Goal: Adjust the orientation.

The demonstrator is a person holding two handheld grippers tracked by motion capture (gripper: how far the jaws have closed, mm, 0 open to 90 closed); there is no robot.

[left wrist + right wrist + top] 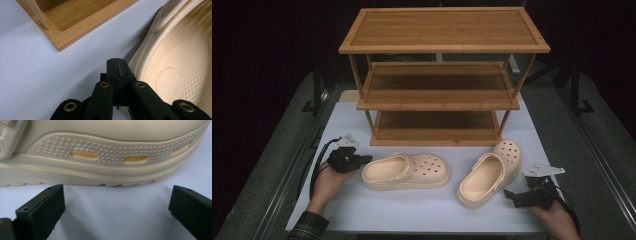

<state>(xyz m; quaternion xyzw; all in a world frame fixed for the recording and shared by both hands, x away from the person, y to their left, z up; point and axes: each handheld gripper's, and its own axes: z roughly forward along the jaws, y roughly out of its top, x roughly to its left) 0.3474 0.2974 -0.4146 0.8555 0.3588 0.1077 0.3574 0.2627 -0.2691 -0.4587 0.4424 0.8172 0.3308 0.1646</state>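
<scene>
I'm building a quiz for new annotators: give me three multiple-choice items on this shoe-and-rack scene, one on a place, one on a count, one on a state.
1. Where do the two cream clogs lie?
A. On the top shelf
B. On the white table in front of the rack
C. On the floor

2. How many shelves does the wooden rack have?
A. Two
B. Three
C. Five

3. How do the left gripper's jaws stand?
A. Shut with nothing between them
B. Clamped on a clog
C. Wide open

Key: 1 B, the left clog and the right clog rest on the table before the rack. 2 B, three boards are stacked in the high view. 3 A, in the left gripper view the left gripper has its pads pressed together beside the clog's heel.
</scene>
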